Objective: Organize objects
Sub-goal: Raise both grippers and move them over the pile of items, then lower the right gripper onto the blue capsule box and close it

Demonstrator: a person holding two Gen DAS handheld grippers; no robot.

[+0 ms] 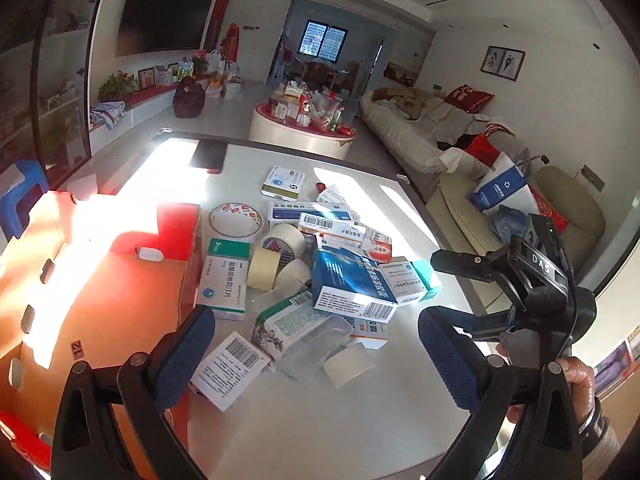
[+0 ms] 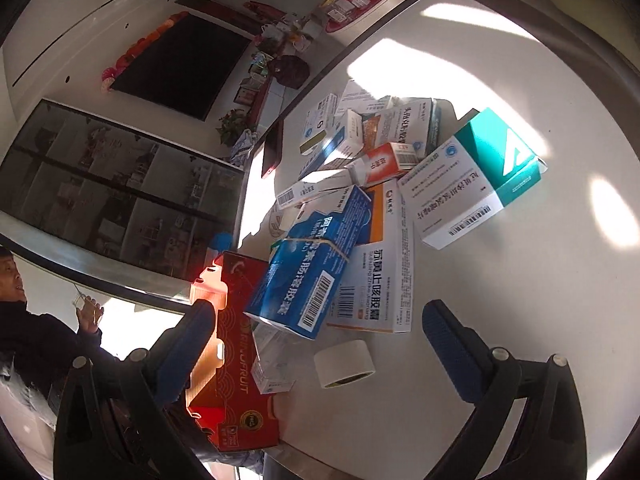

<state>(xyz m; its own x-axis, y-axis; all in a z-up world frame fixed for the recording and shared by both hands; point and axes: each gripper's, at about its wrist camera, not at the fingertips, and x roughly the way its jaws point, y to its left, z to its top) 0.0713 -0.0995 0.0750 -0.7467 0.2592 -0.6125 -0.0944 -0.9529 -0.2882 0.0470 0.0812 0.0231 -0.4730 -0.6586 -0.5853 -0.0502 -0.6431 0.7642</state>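
1. left wrist view: the left tool hangs over the near edge of the white worktop, its blue-padded fingers spread wide with nothing between them.
2. under that gap lie a clear plastic case, a small white box with a barcode and a white tape roll at the near side of the heap.
3. the heap of medicine boxes sits mid-worktop: a blue box on top, a green-and-white box on its left, and three tape rolls between them, one beige.
4. an open red cardboard tray stands on the left, touching the green-and-white box's edge; a small white item lies inside it.
5. a dark phone lies at the far side, apart from the heap.
6. the right tool shows at the right, held by a hand.
7. right wrist view: the right tool is wide open and empty, above the white tape roll, just in front of the blue box.
8. a teal-and-white box leans tilted on the heap's right side.
9. a person in dark clothes stands beyond the worktop at far left.
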